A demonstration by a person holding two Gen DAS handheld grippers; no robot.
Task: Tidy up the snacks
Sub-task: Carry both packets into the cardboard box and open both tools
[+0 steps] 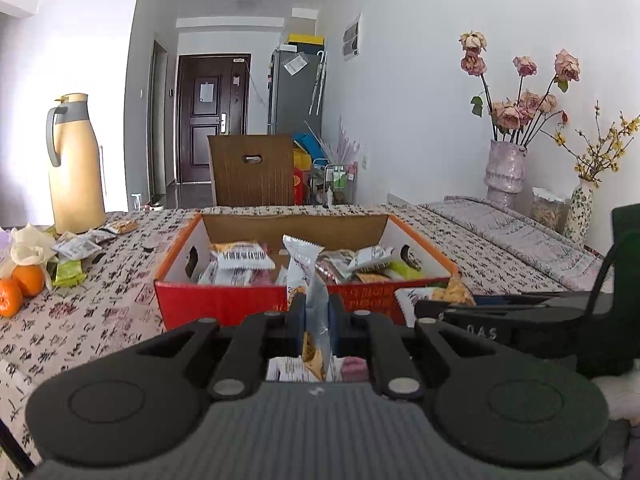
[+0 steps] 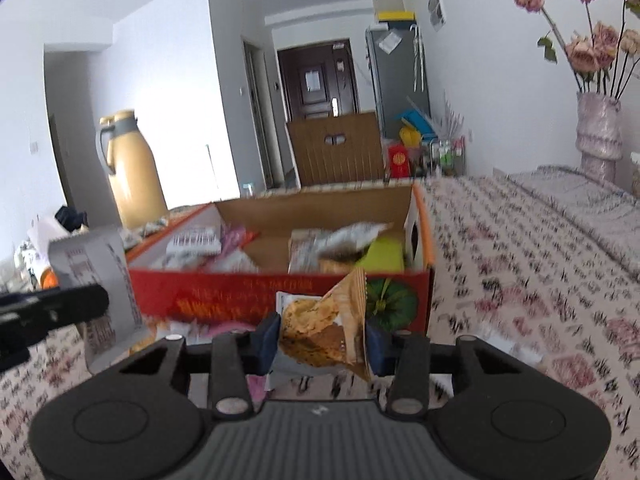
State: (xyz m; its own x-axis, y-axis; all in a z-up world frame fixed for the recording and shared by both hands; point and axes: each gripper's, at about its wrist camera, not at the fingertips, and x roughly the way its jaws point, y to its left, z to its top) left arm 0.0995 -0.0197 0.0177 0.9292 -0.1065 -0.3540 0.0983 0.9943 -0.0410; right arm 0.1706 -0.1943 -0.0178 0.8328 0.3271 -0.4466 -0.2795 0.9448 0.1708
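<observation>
A red and orange cardboard box (image 1: 224, 300) sits on the patterned tablecloth, filled with several snack packets. My left gripper (image 1: 316, 312) is shut on a white and silver snack packet (image 1: 302, 264) that stands upright just before the box's front wall. In the right wrist view my right gripper (image 2: 323, 336) is shut on an orange-brown snack packet (image 2: 324, 328), lifted in front of the same box (image 2: 224, 296). The left gripper's dark finger (image 2: 56, 308) and its white packet (image 2: 100, 272) show at the left there. The right gripper's fingers (image 1: 500, 312) cross the right side of the left wrist view.
A tan thermos jug (image 1: 76, 164) stands at the back left, with loose packets (image 1: 80, 248) and two oranges (image 1: 20, 286) near it. A vase of dried roses (image 1: 504, 168) and a second vase (image 1: 580, 208) stand at the right. A wooden chair (image 1: 252, 168) is behind the table.
</observation>
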